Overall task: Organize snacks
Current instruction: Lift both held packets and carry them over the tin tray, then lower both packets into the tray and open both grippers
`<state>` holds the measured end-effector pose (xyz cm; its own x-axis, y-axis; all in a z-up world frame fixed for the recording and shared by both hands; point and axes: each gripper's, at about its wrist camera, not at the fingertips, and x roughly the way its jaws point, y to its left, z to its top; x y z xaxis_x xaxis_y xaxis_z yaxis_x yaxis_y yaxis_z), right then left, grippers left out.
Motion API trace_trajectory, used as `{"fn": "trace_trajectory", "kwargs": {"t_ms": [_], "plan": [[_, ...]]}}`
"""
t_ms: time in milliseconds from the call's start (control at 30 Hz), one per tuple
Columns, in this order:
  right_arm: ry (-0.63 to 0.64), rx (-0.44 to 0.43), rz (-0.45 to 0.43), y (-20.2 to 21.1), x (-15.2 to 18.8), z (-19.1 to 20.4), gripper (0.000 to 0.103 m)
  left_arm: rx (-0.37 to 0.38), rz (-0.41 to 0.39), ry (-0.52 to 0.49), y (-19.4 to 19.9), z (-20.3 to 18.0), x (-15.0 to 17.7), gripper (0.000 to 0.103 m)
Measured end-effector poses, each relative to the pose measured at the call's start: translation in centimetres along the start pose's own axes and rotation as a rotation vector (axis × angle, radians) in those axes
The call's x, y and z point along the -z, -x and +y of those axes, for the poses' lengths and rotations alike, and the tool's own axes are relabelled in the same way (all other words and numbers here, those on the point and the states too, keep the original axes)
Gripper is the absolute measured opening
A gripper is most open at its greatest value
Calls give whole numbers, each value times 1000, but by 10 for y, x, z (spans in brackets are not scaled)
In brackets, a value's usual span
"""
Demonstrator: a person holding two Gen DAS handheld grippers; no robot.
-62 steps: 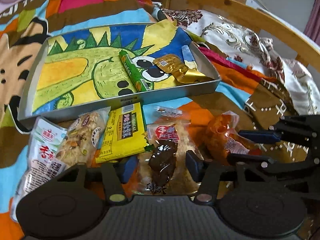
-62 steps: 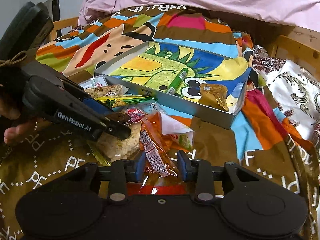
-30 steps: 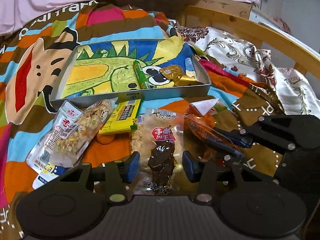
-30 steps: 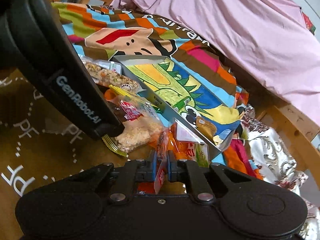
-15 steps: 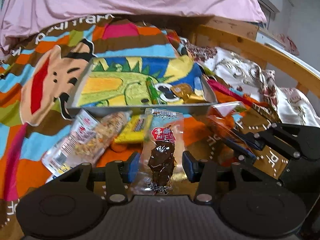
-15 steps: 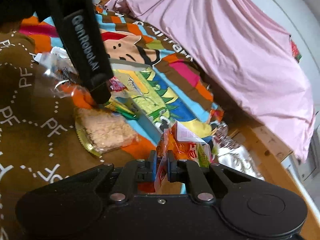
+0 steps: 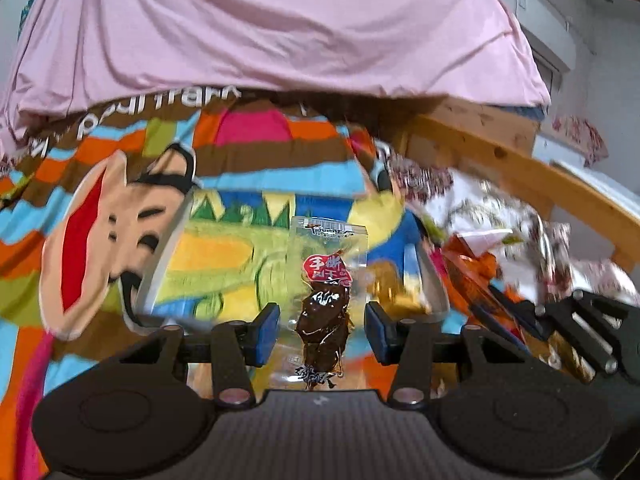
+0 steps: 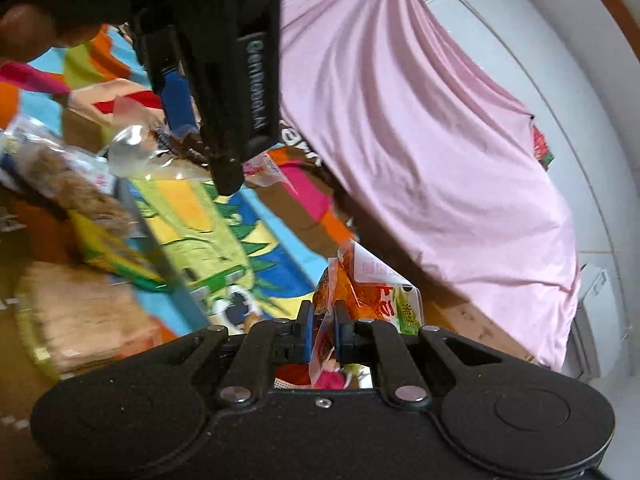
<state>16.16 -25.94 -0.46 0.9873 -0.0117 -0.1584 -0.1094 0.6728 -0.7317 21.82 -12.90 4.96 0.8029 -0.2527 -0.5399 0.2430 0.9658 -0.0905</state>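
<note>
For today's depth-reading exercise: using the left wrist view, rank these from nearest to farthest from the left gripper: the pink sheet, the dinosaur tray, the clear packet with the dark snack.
1. Clear packet with the dark snack: between the left gripper fingers, centre.
2. Dinosaur tray: just beyond, lying on the striped blanket.
3. Pink sheet: farthest, draped across the top behind the blanket.

2 tools: left tool (image 7: 320,330), right tool (image 8: 321,326). 1 clear pkt w/ dark snack (image 7: 326,312), 1 orange pkt (image 8: 362,288). 1 tray w/ dino print (image 8: 160,256). On the bed beside the tray: 1 nut-bar pkt (image 8: 76,192), 1 yellow pkt (image 8: 108,252), 1 pale cake pkt (image 8: 80,316). 1 gold wrapper (image 7: 394,284) in tray, blurred. 1 pink sheet (image 7: 256,28). 1 hand (image 8: 36,8).
</note>
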Motion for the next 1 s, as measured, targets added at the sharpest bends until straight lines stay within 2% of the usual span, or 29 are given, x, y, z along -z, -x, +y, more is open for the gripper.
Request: {"fn": "trace_trajectory", "kwargs": {"t_ms": [133,267,400,633,833,1000], "plan": [[-15,23,-23,-30,-2,-4,9,-22,-40,-25,-22,-7,-22,50],[-73,-6,-30,-55,-2,-6,10,-35,-52,-50,-51,-14,-40,50],[-171,-50,0,-83,5,-7,10,-28,-14,-47,-91,-18,-46,50],[-292,-100,71,-116,17,0,10,-66,44,59,-147,1,-44,50],[-356,-173,121,-130,22,6,11,-107,85,102,-172,14,-37,51],[-390,-206,130,-135,25,7,13,-128,143,125,-189,18,-28,51]]}}
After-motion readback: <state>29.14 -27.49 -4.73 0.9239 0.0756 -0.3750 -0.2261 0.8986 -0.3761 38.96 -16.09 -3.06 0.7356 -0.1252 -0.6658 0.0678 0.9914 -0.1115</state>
